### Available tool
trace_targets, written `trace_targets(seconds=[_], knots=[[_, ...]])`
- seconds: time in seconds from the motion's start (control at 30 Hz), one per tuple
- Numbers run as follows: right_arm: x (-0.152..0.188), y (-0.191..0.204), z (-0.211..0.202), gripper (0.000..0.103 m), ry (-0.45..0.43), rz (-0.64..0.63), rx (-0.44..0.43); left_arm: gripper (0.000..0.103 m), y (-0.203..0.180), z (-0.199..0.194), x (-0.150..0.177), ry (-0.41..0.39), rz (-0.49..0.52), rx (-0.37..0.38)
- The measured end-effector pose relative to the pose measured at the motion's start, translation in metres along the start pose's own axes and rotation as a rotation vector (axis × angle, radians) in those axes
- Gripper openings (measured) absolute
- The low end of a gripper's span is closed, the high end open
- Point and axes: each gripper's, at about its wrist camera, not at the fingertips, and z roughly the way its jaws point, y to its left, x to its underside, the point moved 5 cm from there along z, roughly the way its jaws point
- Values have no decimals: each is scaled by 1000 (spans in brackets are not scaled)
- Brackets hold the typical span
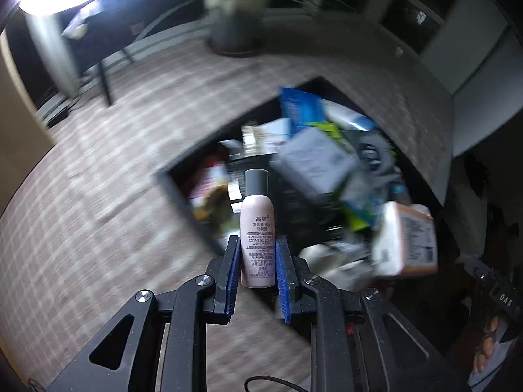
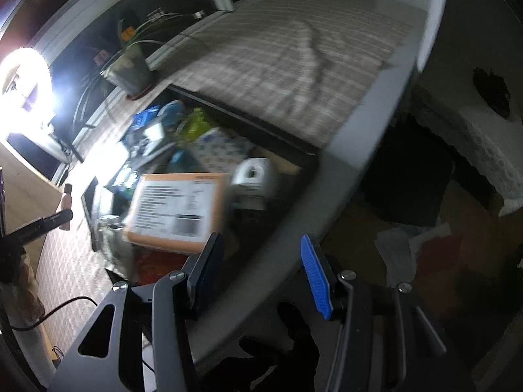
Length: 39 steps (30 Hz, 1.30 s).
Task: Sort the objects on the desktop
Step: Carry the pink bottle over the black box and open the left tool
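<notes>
Bottle gripped above cluttered tray

Left gripper (image 1: 256, 251) has its jaws clamped on a pale pink bottle (image 1: 257, 232) with a grey cap, held upright over the black tray (image 1: 209, 160) of jumbled items on the checked tabletop (image 1: 98, 196). Right gripper (image 2: 261, 254) hangs open and empty near an orange box (image 2: 178, 210).

1. A lived-in home room, not a lab or shop: the bench (image 2: 327, 170) wears a checked tablecloth (image 2: 294, 65).
2. On the cloth sits a black tray (image 2: 287, 137) piled with household clutter: an orange-edged carton (image 2: 176, 209), tissue packs, pouches.
3. Beyond the tray stands a potted plant (image 2: 130, 65) by dark windows.
4. Left of the plant glows a ring lamp (image 2: 23, 78).
</notes>
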Motion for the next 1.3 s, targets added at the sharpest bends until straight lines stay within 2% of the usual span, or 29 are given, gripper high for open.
trace_targets(seconds=[0.23, 0.57, 0.6, 0.67, 1.0, 1.3], knots=[[-1, -53, 2, 49, 7, 63, 9, 19, -48, 15, -11, 16, 36, 11], [-10, -79, 10, 49, 21, 62, -8, 20, -89, 29, -14, 36, 69, -3], [-9, -79, 10, 49, 22, 62, -10, 21, -90, 31, -14, 44, 59, -1], [-10, -80, 12, 49, 26, 59, -12, 35, -86, 33, -14, 57, 33, -8], [-13, -67, 16, 49, 37, 28, -17, 35, -75, 21, -15, 11, 25, -61], [-16, -26, 17, 49, 43, -45, -30, 35, -41, 2, -2, -19, -22, -94]])
